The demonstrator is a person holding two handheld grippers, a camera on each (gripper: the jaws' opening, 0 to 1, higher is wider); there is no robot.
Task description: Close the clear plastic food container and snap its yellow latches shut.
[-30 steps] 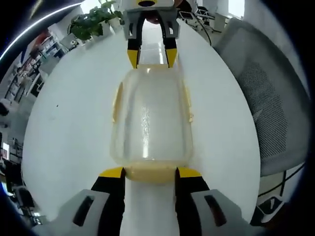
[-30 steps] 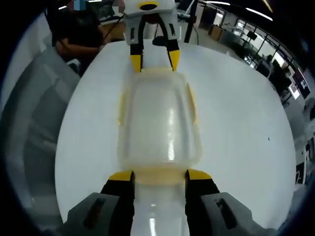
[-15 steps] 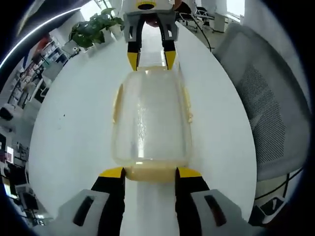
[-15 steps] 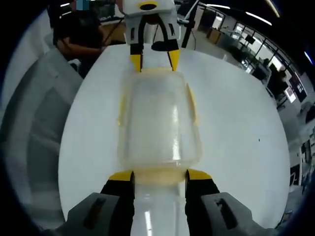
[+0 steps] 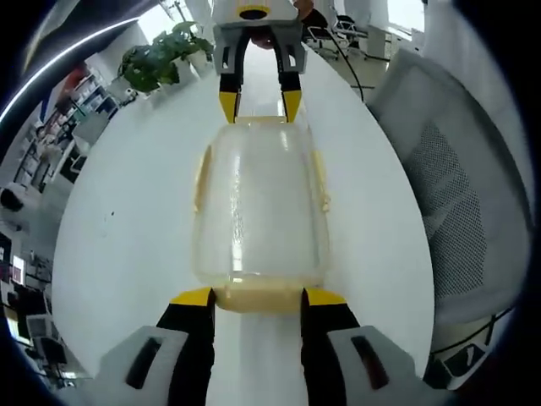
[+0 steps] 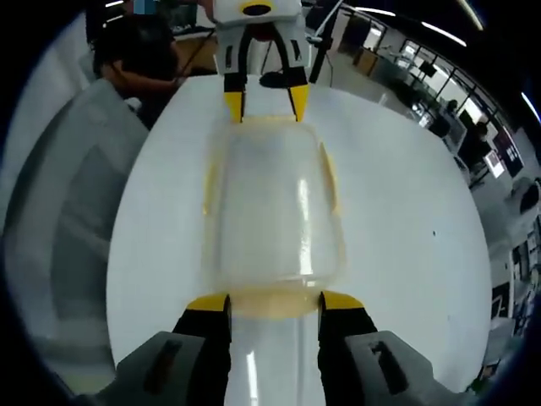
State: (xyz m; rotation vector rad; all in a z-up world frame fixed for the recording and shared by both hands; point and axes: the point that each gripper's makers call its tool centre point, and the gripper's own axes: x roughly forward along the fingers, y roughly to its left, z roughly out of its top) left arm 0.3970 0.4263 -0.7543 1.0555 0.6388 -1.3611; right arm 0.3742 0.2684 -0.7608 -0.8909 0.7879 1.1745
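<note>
While your left gripper sits at the near end of the clear plastic food container with its jaws spread to either side of the yellow end latch, your right gripper stands the same way at the far end. You have the container lying lengthwise between them on the white table, with yellow side latches along its long edges and a grey mesh chair to the right.

Open-plan office: mesh chair, potted plant, white table.

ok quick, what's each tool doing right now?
Left tool: open, jaws at the container's near-end latch.
Right tool: open, jaws at the opposite latch.
</note>
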